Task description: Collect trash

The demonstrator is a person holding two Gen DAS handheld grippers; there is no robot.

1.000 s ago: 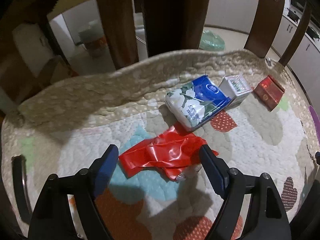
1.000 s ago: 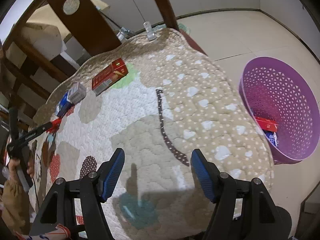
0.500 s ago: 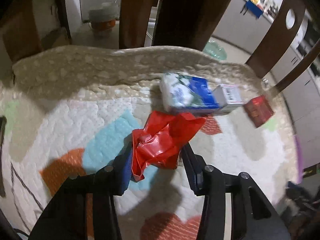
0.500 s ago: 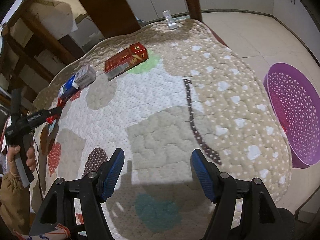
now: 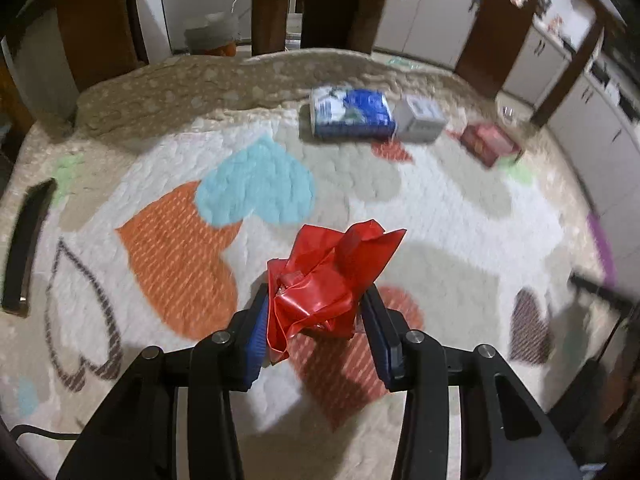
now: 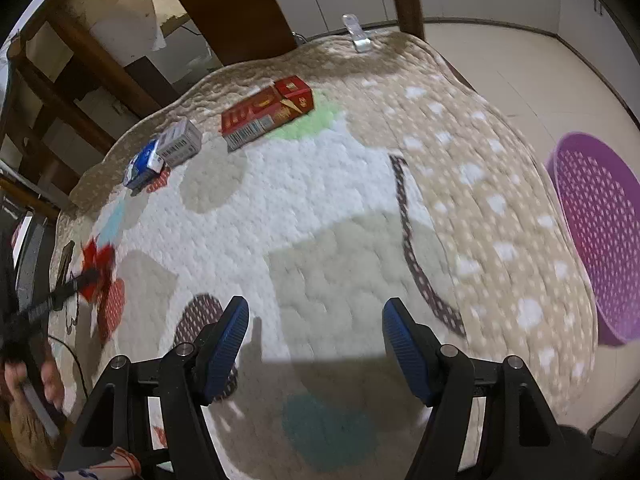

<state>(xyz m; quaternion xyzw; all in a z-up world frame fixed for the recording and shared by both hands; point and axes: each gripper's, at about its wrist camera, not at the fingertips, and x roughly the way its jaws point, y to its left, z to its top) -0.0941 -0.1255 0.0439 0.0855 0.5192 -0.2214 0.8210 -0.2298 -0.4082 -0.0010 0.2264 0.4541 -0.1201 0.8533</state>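
Note:
My left gripper (image 5: 316, 312) is shut on a crumpled red plastic wrapper (image 5: 328, 276) and holds it above the quilted table cover. It shows far left in the right wrist view, with the wrapper (image 6: 98, 266). My right gripper (image 6: 316, 332) is open and empty over the cover's near part. A blue-and-white tissue pack (image 5: 350, 112), a grey-white box (image 5: 420, 118) and a red box (image 5: 488, 144) lie at the far side; the right wrist view shows the tissue pack (image 6: 142, 166), grey-white box (image 6: 180, 142) and red box (image 6: 266, 114) too.
A purple laundry-style basket (image 6: 596, 216) stands on the floor right of the table. Dark wooden chair backs (image 5: 328, 0) rise behind the far edge. A clear clip (image 6: 356, 34) sits on the cover's far edge. A black strap (image 5: 24, 240) lies at the left.
My left gripper closed on the red wrapper, lifted it off the cover and pulled back from the tissue pack. My right gripper swung left, so the basket moved toward the right edge.

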